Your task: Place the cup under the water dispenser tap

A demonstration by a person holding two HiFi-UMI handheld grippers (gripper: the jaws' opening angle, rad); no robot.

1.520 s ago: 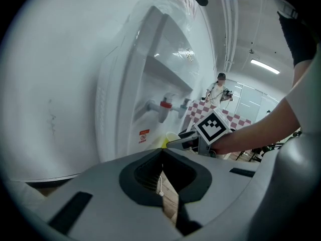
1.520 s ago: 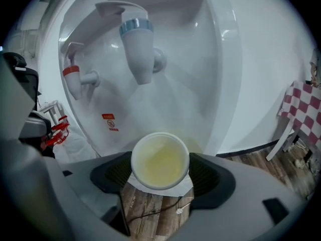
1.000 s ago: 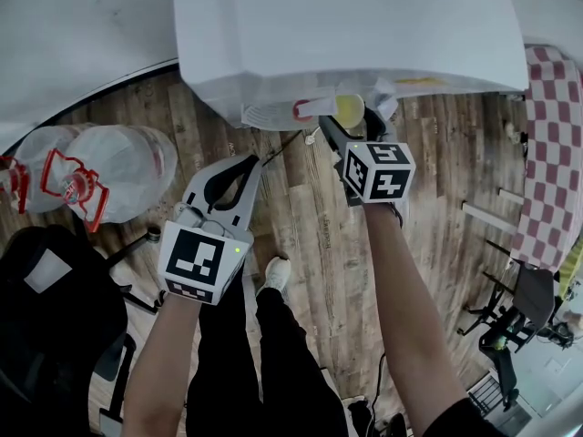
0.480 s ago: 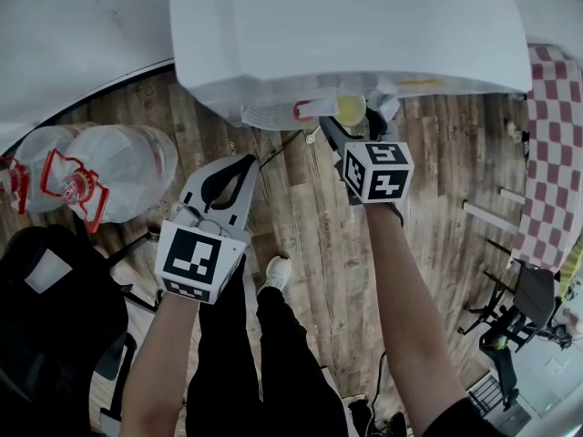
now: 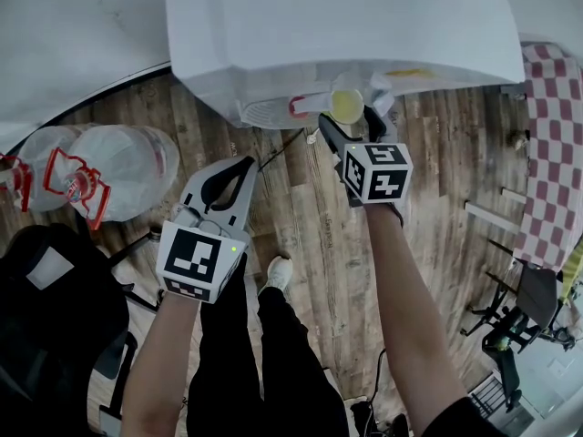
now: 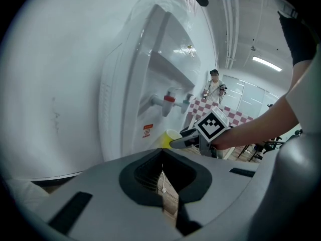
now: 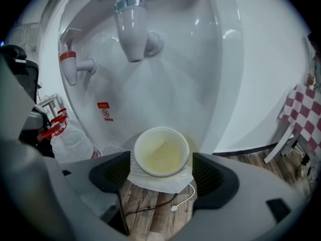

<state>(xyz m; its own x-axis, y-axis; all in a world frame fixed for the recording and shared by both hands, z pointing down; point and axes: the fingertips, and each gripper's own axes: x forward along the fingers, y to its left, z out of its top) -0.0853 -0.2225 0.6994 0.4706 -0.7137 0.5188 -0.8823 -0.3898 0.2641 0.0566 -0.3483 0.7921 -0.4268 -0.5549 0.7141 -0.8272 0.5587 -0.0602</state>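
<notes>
Holding the yellow cup (image 7: 161,152) upright, the right tool (image 5: 351,122) is clamped on its sides, so that the open mouth faces up toward the blue-collared tap (image 7: 131,26) of the white water dispenser (image 5: 346,25). The cup sits low in the recess, slightly forward of that tap and apparently not yet set down. The left tool (image 5: 244,167), jaws together on nothing, hangs aside, leaving the approach free.

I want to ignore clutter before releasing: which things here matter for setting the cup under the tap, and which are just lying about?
Belongs to the job: yellow cup, between the right gripper's jaws; water dispenser; blue tap above the cup.
Just lying about: big clear bottle; checked cloth; white cable; left gripper, jaws together, holding nothing.
</notes>
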